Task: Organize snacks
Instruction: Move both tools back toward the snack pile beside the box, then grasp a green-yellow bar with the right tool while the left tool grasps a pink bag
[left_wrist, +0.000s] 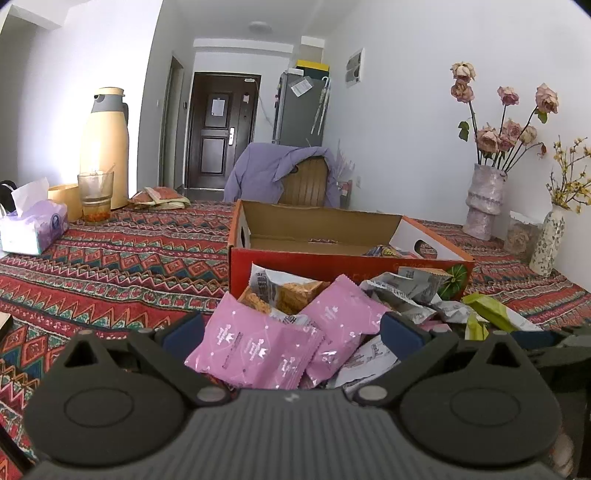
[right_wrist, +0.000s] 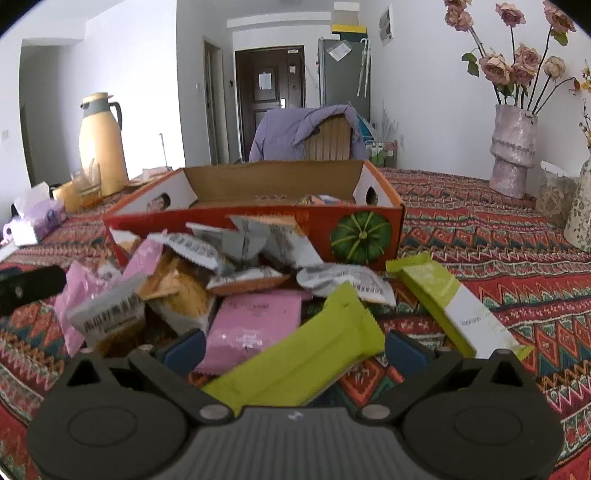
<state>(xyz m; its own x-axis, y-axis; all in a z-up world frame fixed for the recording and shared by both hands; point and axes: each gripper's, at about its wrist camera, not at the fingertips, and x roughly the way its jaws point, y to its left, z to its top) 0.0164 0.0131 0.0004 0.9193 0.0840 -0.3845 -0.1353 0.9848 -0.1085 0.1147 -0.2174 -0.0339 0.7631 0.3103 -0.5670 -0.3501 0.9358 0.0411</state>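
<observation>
Yellow thermos (left_wrist: 106, 147), glass (left_wrist: 95, 196), tissue pack (left_wrist: 33, 229), patterned tablecloth (left_wrist: 110, 258), rose vase (left_wrist: 484, 201), draped chair (left_wrist: 284, 173), dark door (left_wrist: 218, 129)

Both wrist views look low and close across the snack pile (left_wrist: 295, 325) toward the box (right_wrist: 258, 221).

We were in a lived-in home: a tabletop under a red patterned woven cloth (left_wrist: 110, 266), a cream thermos jug (left_wrist: 105, 147), a purple tissue pack (left_wrist: 35, 229), dried pink roses in a mottled ceramic vase (left_wrist: 484, 199), a grey fridge (left_wrist: 301, 110) and a dark panelled front door (left_wrist: 219, 129) down the hallway.
</observation>
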